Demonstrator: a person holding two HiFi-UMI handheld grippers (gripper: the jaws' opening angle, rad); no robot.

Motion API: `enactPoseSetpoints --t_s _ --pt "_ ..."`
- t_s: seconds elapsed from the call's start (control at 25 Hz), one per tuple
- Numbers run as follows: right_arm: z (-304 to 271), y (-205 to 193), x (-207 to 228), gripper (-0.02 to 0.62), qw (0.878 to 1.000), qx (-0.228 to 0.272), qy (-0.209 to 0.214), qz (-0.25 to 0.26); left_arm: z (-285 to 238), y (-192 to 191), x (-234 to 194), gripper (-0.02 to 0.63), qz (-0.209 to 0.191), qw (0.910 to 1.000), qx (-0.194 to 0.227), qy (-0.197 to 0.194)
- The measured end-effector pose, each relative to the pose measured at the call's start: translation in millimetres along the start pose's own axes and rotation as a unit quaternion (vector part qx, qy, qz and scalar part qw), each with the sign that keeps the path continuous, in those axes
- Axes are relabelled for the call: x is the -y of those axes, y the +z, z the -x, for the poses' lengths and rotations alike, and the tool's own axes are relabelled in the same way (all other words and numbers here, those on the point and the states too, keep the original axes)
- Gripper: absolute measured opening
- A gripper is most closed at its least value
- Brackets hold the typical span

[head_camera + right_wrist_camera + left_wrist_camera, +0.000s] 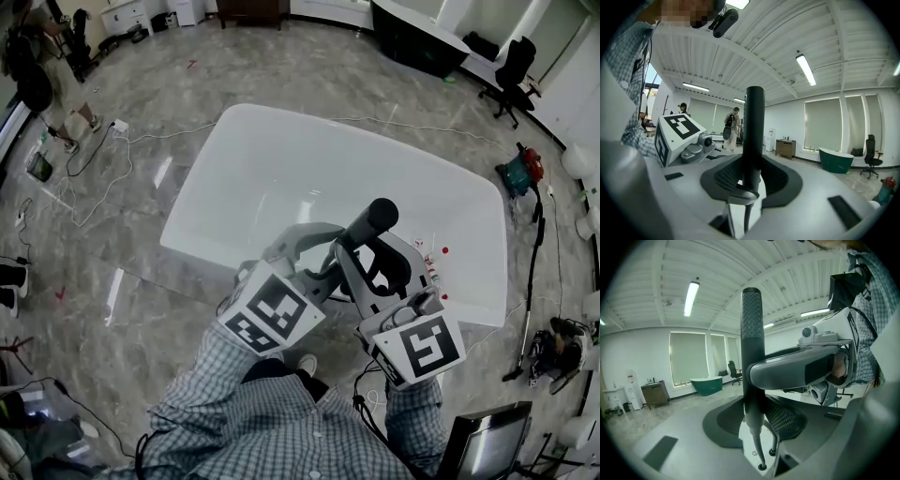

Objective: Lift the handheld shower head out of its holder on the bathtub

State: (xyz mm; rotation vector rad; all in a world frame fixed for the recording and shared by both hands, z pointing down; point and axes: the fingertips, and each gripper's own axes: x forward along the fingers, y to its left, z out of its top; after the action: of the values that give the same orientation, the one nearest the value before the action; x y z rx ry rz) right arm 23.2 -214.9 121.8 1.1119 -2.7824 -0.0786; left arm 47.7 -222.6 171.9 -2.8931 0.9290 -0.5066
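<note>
One shower head [371, 223], one bathtub [281, 173], two tools [330, 253] [377, 270]

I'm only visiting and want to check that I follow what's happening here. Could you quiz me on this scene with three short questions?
1. True or false: the left tongs and the right tongs are both closed on the upright shower head.
2. What colour is the bathtub right below the tongs? A white, B green, C black.
3. Fill in: the person's shirt has a ___ pattern.

Key: 1 true; 2 A; 3 checked.
</note>
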Motion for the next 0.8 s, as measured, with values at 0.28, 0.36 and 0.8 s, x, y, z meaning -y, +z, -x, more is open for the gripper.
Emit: enactPoseSetpoints --t_s 0.28,0.36,0.8 --pt "16 32 0 0.121 0.999 0.033 0.012 0.004 11 32 7 0.138 -0.008 0.9998 0.020 -0.002" --pt "20 41 -2 0.120 0.999 0.043 0.011 0.010 15 40 9 0.138 -0.015 0.9995 0.026 -0.001" --pt "44 82 1 0.120 0.996 0.086 0.019 0.024 25 84 18 0.138 -0.040 0.9979 0.051 0.006"
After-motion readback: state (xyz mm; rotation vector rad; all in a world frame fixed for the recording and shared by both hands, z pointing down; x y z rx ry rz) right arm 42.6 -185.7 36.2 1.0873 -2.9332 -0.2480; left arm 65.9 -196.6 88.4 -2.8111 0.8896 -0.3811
